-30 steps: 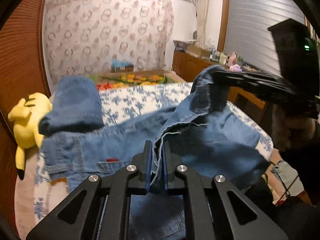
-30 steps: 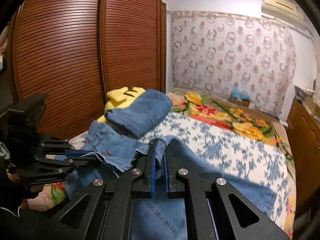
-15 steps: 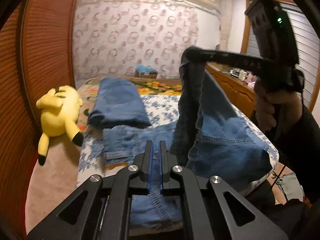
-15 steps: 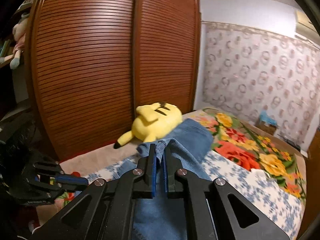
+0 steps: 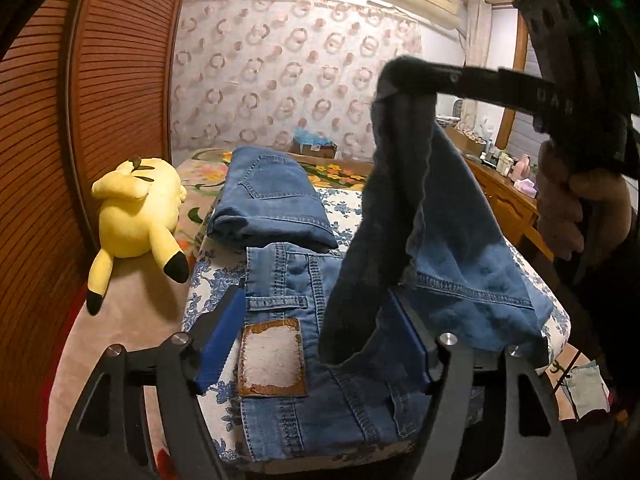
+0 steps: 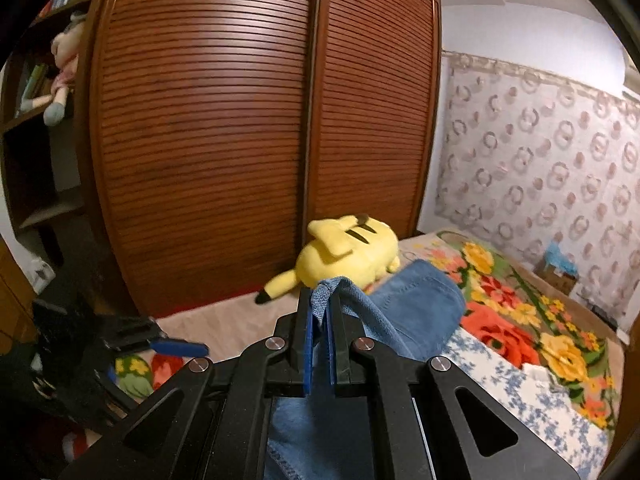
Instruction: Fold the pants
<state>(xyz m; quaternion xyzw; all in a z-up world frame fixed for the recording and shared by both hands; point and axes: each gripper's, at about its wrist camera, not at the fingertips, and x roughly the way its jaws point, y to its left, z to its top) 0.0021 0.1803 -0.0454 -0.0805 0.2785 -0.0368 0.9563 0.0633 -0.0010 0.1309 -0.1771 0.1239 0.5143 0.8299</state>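
Blue jeans (image 5: 304, 360) lie with the waistband and leather patch at the near edge of the bed. My left gripper (image 5: 316, 344) is open, its blue pads (image 5: 220, 340) wide apart above the waistband, holding nothing. My right gripper (image 6: 319, 312) is shut on a fold of the jeans' cloth (image 6: 328, 288) and holds it high; in the left wrist view it (image 5: 404, 76) lifts a dark hanging part of the jeans (image 5: 400, 200). The left gripper also shows low in the right wrist view (image 6: 176, 346).
A second folded pair of jeans (image 5: 268, 200) lies farther back on the bed (image 5: 208, 280). A yellow plush toy (image 5: 136, 216) lies at the left by the wooden wardrobe (image 6: 240, 140). A dresser (image 5: 504, 196) stands at the right.
My left gripper has let go of the jeans and opened wide. My right gripper has lifted its held fold higher, so the cloth hangs down from it.
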